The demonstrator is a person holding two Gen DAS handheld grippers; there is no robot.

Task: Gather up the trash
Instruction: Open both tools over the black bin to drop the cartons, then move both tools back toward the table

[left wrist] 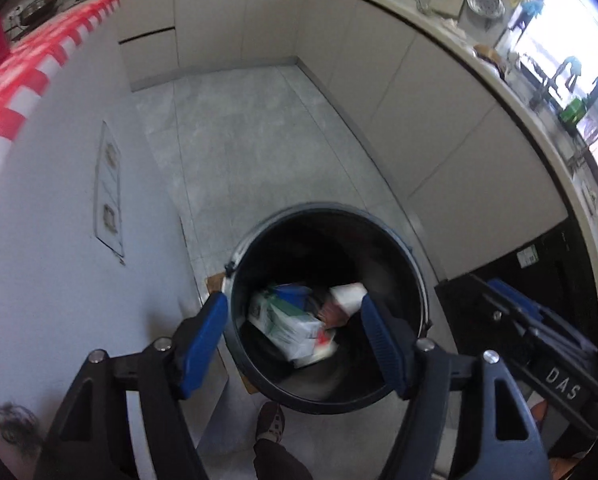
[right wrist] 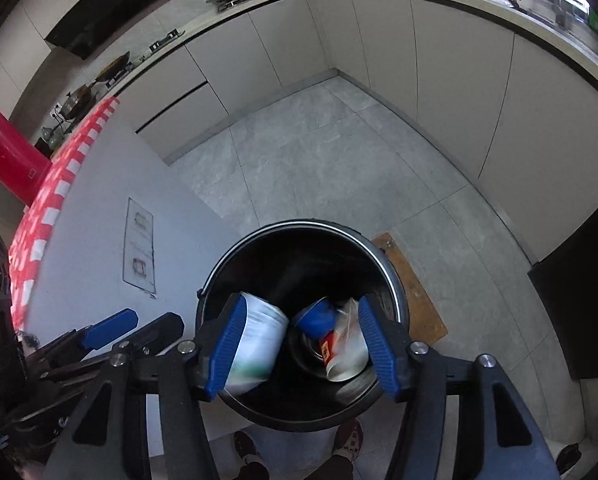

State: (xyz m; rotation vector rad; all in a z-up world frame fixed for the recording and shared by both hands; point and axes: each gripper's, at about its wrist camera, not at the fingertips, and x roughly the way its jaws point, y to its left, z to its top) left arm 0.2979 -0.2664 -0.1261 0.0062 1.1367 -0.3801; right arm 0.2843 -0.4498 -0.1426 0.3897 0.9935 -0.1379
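Observation:
A black round trash bin (left wrist: 391, 240) stands on the grey tile floor; it also shows in the right wrist view (right wrist: 379, 252). Inside lie a white-and-green carton (left wrist: 287, 326), a white box (left wrist: 347, 296) and red scraps. My left gripper (left wrist: 293, 328) is open and empty above the bin's mouth. My right gripper (right wrist: 299, 340) is open above the bin too. Between its fingers a white-and-green carton (right wrist: 259, 340) appears blurred over the bin, beside a blue-and-red wrapper (right wrist: 319, 320) and a white cup (right wrist: 349, 354). The other gripper shows at each view's edge (left wrist: 539, 340) (right wrist: 107, 326).
A white counter side with a red-checked cloth (right wrist: 55, 200) stands to the left. Beige cabinets (right wrist: 459, 80) wrap the far and right sides. A brown board (right wrist: 411, 288) lies on the floor right of the bin. A black appliance (right wrist: 579, 280) is at right. The person's feet (right wrist: 351, 440) are below.

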